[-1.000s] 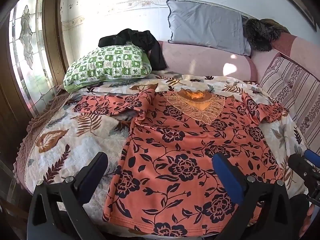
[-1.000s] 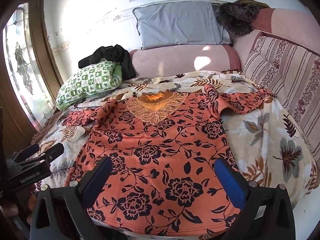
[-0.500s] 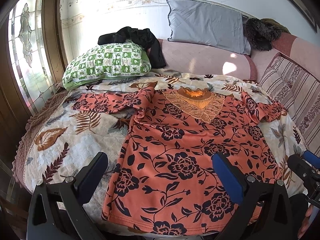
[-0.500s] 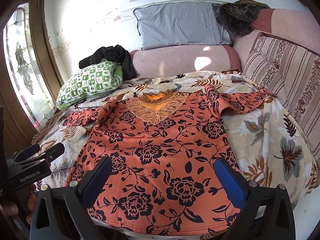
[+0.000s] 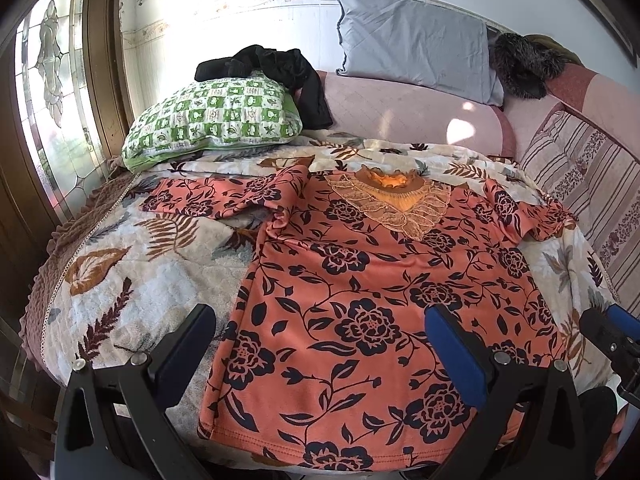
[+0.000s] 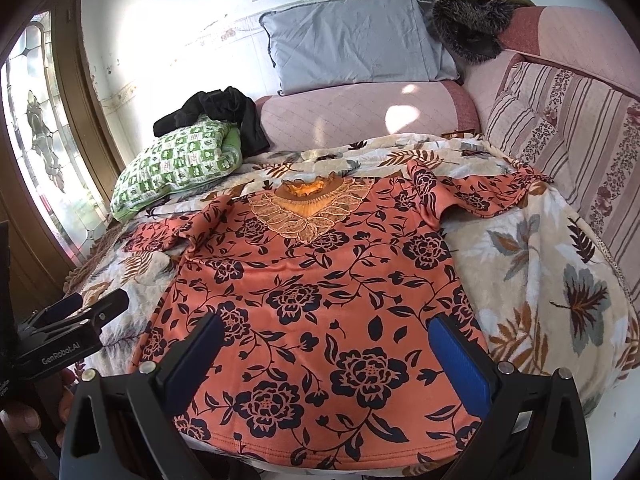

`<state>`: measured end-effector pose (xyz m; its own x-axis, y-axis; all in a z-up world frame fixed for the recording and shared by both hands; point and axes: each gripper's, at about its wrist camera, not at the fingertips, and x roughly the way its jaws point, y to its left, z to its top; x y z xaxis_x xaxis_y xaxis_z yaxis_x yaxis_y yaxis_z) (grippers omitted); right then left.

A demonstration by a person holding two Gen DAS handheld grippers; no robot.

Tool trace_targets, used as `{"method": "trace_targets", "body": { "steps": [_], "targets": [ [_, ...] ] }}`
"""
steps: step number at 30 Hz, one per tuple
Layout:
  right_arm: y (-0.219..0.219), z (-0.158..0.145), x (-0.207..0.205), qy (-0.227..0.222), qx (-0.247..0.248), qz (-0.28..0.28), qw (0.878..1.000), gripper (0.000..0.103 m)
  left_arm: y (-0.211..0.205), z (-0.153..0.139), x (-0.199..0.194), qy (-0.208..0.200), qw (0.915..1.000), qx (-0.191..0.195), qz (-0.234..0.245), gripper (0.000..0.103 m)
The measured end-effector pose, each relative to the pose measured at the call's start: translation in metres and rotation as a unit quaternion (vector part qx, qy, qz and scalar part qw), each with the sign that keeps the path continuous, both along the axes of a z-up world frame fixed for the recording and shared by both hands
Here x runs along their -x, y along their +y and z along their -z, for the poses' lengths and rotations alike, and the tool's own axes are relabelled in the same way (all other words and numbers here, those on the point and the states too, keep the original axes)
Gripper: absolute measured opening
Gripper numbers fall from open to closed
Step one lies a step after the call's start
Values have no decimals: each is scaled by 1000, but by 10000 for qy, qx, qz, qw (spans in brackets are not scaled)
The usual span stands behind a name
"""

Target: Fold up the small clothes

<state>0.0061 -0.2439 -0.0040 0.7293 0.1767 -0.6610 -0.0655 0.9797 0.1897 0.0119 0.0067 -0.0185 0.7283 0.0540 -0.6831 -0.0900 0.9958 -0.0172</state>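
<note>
An orange top with a dark flower print [image 5: 372,280] lies flat, front up, on the leaf-patterned blanket [image 5: 120,280], sleeves spread to both sides and lace collar at the far end; it also shows in the right wrist view [image 6: 320,292]. My left gripper [image 5: 320,344] is open and empty, held above the top's near hem. My right gripper [image 6: 328,352] is open and empty, also above the near hem. Each gripper shows at the edge of the other's view: the right one [image 5: 612,332] and the left one [image 6: 80,312].
A green checked pillow [image 5: 216,120] with a black garment [image 5: 280,68] on it lies at the far left. A grey pillow [image 5: 416,44] and a pink bolster [image 5: 412,116] line the back wall. A striped cushion [image 6: 560,120] is on the right. A glass door [image 5: 52,92] stands left.
Both grippers have drawn back and risen slightly, so the top sits a little lower and farther in view. The top has not moved. Both stay open.
</note>
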Motion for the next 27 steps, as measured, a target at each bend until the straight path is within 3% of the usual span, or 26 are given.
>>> {"method": "trace_targets", "body": {
  "steps": [16,23,27],
  "targets": [
    [-12,11,-10,143,-232,65,9996,103,-2,11,-12,127,9999,-24,8,103],
    [-25,24,-21,306,-574,84,9978,103,1,25,-23,271,9996,-12,-17,103],
    [-57,25,-44,420,-1266,146,9910,103,5,34,-30,340,9994,56,-47,103]
  ]
}}
